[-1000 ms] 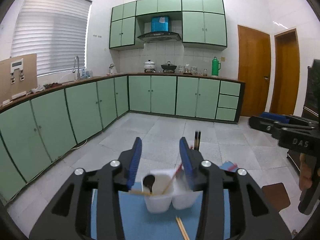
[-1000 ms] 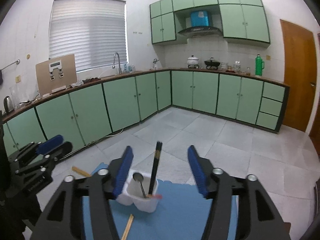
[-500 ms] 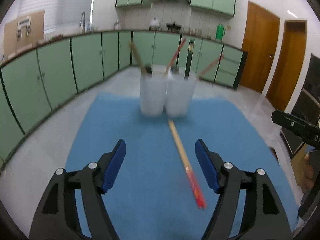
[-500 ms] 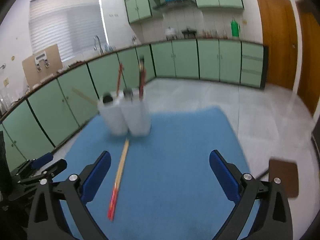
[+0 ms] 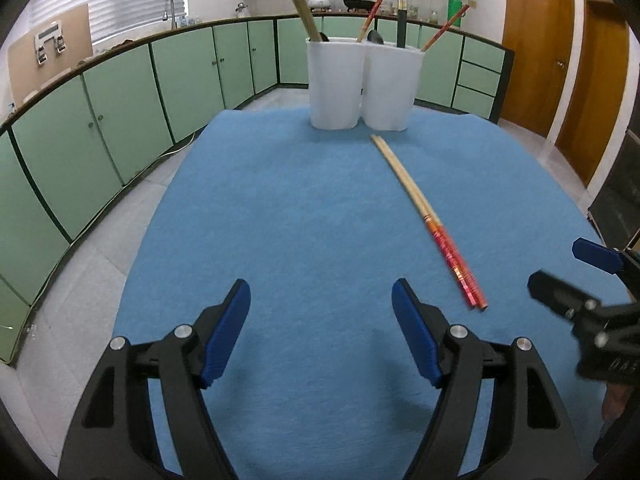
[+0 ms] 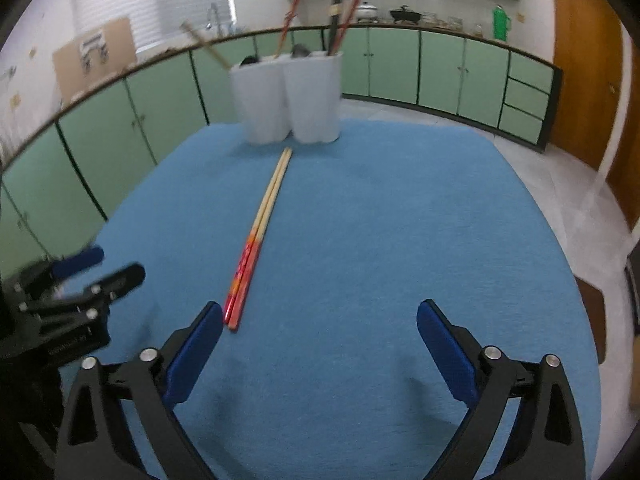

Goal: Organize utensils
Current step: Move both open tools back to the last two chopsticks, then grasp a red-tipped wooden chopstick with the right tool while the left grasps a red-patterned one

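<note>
A pair of wooden chopsticks (image 5: 424,212) with red handles lies on the blue mat (image 5: 280,220), its pale tips toward two white holders (image 5: 360,84) at the mat's far end. The holders contain wooden, red and black chopsticks and a dark spoon. My left gripper (image 5: 320,292) hovers open and empty over the near mat, left of the chopsticks' red ends. The right wrist view has the chopsticks (image 6: 260,224) just past the left fingertip of my right gripper (image 6: 320,308), whose wide jaws are closing on nothing. The holders (image 6: 292,100) stand beyond.
The mat's edges (image 6: 540,220) drop to a tiled floor on all sides. Green cabinets (image 5: 120,112) run along the left and back walls, wooden doors (image 5: 532,40) on the right. A brown seat (image 6: 592,312) stands low at the right. Each gripper shows at the other's view edge.
Both grippers came down from above the holders to low over the near mat and opened wider. The lying chopsticks now sit close in front of the fingers.
</note>
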`<state>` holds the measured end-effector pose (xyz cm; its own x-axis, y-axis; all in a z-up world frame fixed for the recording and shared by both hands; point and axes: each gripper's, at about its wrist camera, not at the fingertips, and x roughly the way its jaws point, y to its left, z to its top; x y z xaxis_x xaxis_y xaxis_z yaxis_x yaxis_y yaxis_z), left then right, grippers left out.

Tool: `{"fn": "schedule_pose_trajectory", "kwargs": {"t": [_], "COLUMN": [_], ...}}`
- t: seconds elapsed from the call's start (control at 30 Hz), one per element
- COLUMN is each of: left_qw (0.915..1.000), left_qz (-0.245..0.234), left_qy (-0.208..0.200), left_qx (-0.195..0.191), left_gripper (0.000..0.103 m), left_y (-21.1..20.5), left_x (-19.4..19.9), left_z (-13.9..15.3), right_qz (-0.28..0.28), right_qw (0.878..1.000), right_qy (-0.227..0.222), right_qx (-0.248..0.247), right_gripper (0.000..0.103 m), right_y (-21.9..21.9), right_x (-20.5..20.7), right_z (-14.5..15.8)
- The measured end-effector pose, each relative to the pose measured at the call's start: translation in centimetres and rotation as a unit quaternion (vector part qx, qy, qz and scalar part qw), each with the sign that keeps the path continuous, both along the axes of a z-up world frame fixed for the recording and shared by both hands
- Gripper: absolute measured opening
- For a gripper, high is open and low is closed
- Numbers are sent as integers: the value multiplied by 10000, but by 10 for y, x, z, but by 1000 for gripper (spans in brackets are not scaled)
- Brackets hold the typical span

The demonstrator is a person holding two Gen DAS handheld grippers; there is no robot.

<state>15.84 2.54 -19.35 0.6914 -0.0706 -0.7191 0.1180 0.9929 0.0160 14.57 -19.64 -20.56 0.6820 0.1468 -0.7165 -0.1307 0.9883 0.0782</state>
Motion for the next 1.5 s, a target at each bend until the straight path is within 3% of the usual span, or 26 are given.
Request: {"fn": "schedule_pose_trajectory", "kwargs": {"t": [0.4, 0.67, 0.83, 1.03, 1.1, 1.27, 1.5], "left_qw": [10000, 10000, 9999, 9999, 9999, 9999, 9990], "left_qz": [86, 44, 73, 42, 32, -69, -302], "left_qy": [40, 63, 100, 90, 101, 122, 186], "left_qx": [-19, -36, -46, -26, -14, -15, -272], "left_gripper": [72, 73, 74, 74, 74, 74, 73], "left_y": [6, 0, 0, -3, -5, -15, -47], "left_x": [-1, -1, 0, -1, -1, -1, -4], "left_z": [-4, -5, -7, -7, -8, -8, -10], "right_qz": [289, 8, 19, 350, 422, 465, 37], "right_qw": [9989, 9991, 9993, 9988, 9983, 9976, 9991], "right_qy": [286, 363, 343, 352, 375, 424, 299], "right_qx": [-218, -221, 134, 39, 109, 281, 298], "right_gripper": [65, 56, 55, 31, 8, 6, 6], "right_y": [32, 24, 15, 31, 32, 26, -9], "right_x": [5, 12, 8, 9, 10, 11, -3], "right_z": [-20, -20, -17, -20, -20, -21, -13]}}
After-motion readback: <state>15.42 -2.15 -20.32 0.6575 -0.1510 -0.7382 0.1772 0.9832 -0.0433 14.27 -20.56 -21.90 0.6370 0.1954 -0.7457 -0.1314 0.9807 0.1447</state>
